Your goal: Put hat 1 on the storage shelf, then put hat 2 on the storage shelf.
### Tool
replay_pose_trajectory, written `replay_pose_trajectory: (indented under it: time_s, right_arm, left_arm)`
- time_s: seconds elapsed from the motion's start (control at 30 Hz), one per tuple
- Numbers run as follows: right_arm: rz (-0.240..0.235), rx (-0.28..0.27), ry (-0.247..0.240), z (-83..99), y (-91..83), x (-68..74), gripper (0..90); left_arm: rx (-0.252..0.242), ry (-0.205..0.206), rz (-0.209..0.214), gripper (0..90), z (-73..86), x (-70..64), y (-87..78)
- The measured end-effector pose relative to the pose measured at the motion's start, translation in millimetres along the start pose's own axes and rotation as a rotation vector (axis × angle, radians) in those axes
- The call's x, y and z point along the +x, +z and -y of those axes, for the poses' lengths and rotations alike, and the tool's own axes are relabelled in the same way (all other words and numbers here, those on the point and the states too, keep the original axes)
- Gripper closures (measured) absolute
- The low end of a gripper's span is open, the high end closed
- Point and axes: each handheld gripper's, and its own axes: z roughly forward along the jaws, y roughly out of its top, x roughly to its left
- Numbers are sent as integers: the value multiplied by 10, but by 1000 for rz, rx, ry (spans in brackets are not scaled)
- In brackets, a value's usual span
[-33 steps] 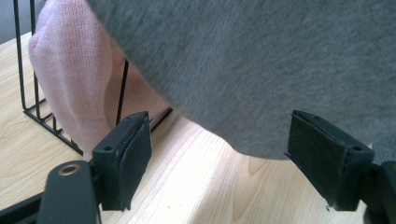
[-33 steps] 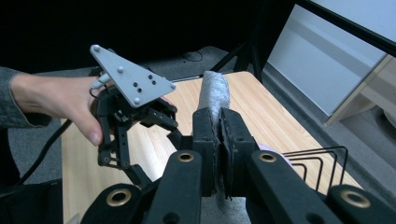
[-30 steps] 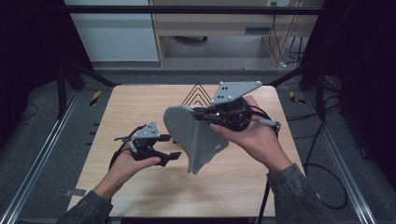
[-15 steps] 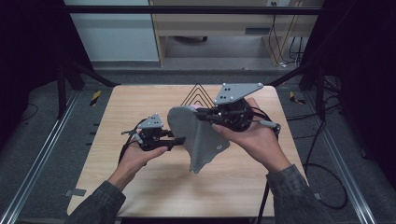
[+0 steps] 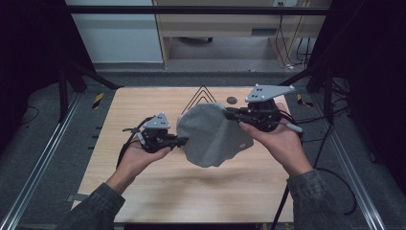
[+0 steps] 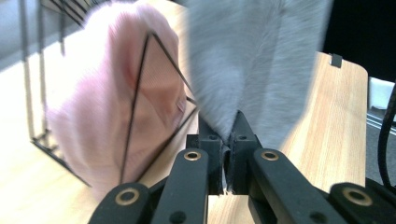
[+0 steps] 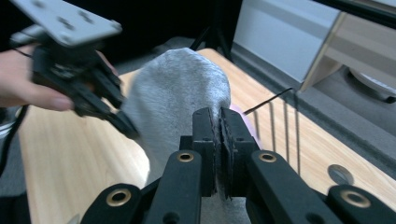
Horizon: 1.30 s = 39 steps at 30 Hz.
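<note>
A grey knitted hat (image 5: pixel 210 134) hangs above the wooden table (image 5: pixel 143 187), stretched between both grippers. My left gripper (image 5: pixel 184 140) is shut on the hat's left edge; the left gripper view has grey fabric (image 6: pixel 252 60) pinched between its jaws (image 6: pixel 227 154). My right gripper (image 5: pixel 229 114) is shut on the hat's upper right edge, and in the right gripper view the hat (image 7: pixel 177 93) spreads away from its jaws (image 7: pixel 218 126). The left gripper (image 7: pixel 126 126) meets the hat's far side there.
A black wire rack (image 5: pixel 203 93) stands at the table's far middle, behind the grey hat. In the left gripper view a pink hat (image 6: pixel 116 102) sits on that rack (image 6: pixel 140 93). A small dark disc (image 5: pixel 232 100) lies on the table beside the rack.
My left gripper has moved right to the grey hat and taken hold of its left edge. The hat, which hung narrow from the right gripper, is now spread wide.
</note>
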Motion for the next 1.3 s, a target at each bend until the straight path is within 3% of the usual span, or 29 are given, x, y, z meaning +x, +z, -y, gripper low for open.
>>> replay_pose_trajectory:
  time_s: [0.3, 0.57, 1.3]
  right_arm:
    - [38, -70, 44, -93, -74, -128, 857]
    - [59, -104, 68, -153, -107, -208, 856]
    - [89, -146, 112, -176, -197, -392, 857]
  left_arm:
    - [-18, 10, -50, 872, -361, 51, -254]
    - [-28, 25, -71, 872, -506, 75, -317]
    - [-43, 48, -77, 874, -796, 67, -367]
